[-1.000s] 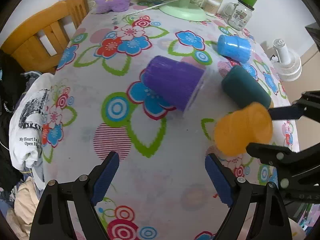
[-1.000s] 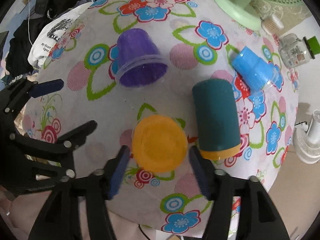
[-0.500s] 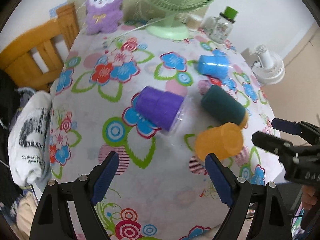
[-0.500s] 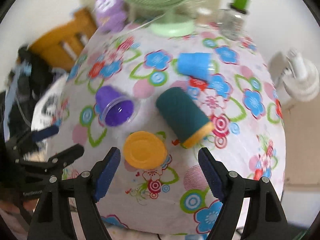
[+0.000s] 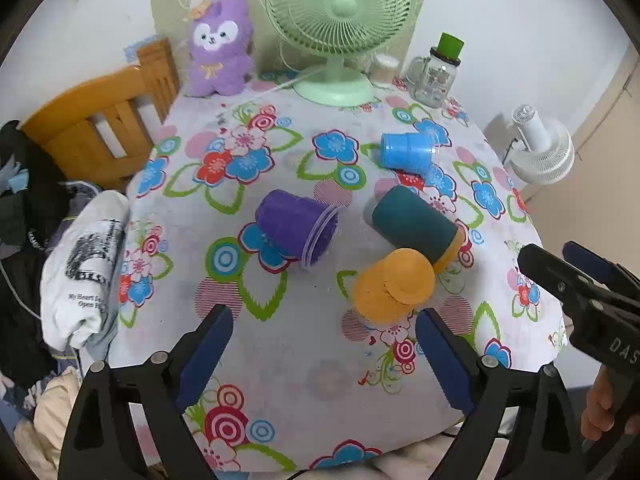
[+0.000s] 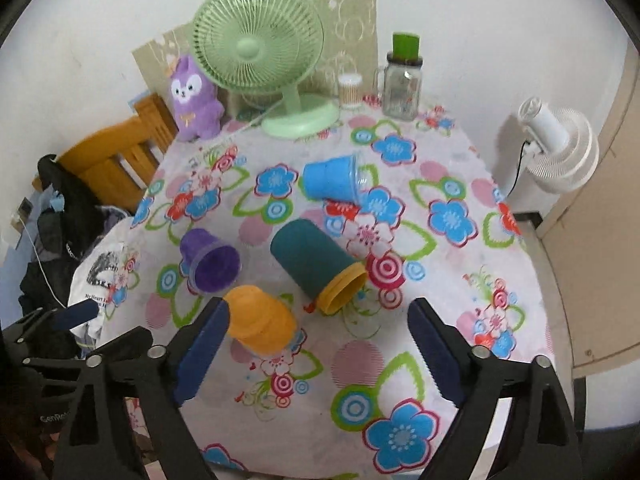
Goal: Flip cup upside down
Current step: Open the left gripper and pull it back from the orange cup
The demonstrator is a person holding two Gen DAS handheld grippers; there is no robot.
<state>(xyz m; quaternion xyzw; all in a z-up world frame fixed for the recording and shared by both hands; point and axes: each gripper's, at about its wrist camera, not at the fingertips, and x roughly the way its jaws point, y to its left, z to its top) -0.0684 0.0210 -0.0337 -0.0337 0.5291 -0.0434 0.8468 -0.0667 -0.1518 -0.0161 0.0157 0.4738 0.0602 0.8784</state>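
Observation:
An orange cup (image 5: 394, 285) stands upside down on the floral tablecloth (image 5: 304, 344), base up; it also shows in the right wrist view (image 6: 260, 322). A purple cup (image 5: 297, 227) (image 6: 210, 261), a teal cup (image 5: 414, 226) (image 6: 316, 266) and a blue cup (image 5: 408, 153) (image 6: 332, 180) lie on their sides. My left gripper (image 5: 322, 356) is open and empty, near the table's front edge. My right gripper (image 6: 316, 350) is open and empty, pulled back from the orange cup; it shows at the right in the left wrist view (image 5: 560, 268).
A green fan (image 5: 340, 28), a purple plush toy (image 5: 219, 46) and a glass jar with a green lid (image 5: 438, 72) stand at the back. A wooden chair (image 5: 100, 120) and clothes (image 5: 80, 264) are on the left. A white fan (image 5: 540, 152) stands right of the table.
My right gripper has opened, let go of the orange cup and drawn back. The cup now stands base up on the table. Both grippers have pulled back and up.

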